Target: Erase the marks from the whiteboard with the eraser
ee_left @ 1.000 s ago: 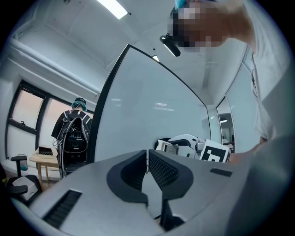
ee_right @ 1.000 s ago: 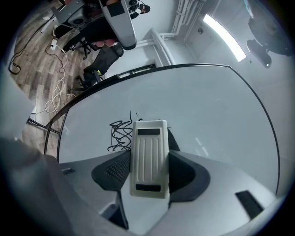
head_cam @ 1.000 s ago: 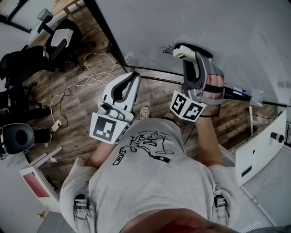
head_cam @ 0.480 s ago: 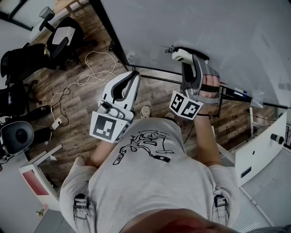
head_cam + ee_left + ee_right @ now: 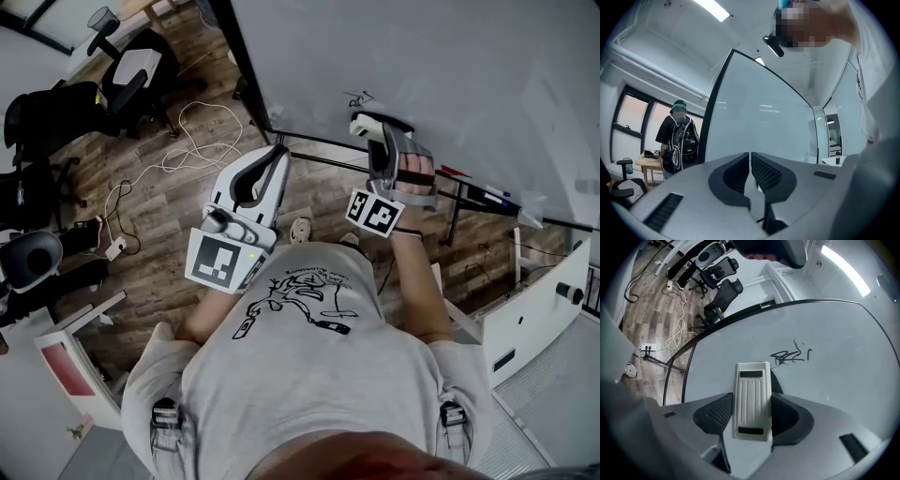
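right gripper (image 5: pixel 752 409) clamps eraser (image 5: pixel 751 390) — marks (image 5: pixel 790 356) just beside

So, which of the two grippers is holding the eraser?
The right gripper: its jaws clamp the white eraser, near the black marks on the whiteboard. The left gripper has its jaws shut together on nothing.

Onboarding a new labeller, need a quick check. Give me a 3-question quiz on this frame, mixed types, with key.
1. True or false: the left gripper is shut and empty.
2. The right gripper holds: A marker, B eraser, C cloth.
3. Short answer: are the marks on the whiteboard under the eraser or past its tip?
Key: 1 true; 2 B; 3 past its tip.
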The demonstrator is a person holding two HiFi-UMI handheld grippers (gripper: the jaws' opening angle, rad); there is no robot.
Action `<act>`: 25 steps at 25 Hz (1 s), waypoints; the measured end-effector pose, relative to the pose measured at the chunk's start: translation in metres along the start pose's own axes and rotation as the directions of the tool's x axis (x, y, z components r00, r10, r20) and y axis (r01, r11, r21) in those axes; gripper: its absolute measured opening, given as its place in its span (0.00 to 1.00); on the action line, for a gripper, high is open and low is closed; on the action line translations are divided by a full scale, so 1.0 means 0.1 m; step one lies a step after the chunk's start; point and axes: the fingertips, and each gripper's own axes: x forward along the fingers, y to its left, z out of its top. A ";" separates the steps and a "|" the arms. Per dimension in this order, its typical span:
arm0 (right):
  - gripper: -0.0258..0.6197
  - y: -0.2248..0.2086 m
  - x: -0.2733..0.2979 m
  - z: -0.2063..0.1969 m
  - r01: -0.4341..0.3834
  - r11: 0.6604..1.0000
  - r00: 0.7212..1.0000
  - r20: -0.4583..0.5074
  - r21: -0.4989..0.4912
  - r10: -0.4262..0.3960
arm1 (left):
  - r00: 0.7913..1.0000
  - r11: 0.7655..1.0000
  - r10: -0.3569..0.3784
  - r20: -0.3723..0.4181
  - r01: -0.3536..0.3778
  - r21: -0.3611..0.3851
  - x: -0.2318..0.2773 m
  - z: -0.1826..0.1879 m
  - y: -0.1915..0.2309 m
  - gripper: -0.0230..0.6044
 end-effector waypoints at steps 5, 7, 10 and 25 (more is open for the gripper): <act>0.44 0.45 0.09 -0.06 -0.133 0.991 0.991 -0.028 0.034 0.134 | 1.000 1.000 0.011 0.000 -0.011 0.002 -0.05 0.01 0.02 0.09; 0.44 0.54 0.08 -0.07 -0.187 0.981 0.982 -0.031 0.062 0.189 | 1.000 1.000 0.015 -0.002 -0.015 0.001 -0.06 0.01 0.02 0.09; 0.44 0.36 -0.08 0.06 -0.192 0.976 0.981 0.005 0.108 0.192 | 1.000 1.000 0.018 -0.003 -0.018 -0.002 -0.08 0.01 0.02 0.09; 0.44 -1.60 -0.66 0.66 0.119 0.969 0.977 0.147 0.214 -0.153 | 1.000 1.000 0.023 0.020 -0.023 0.006 -0.12 0.09 -0.01 0.09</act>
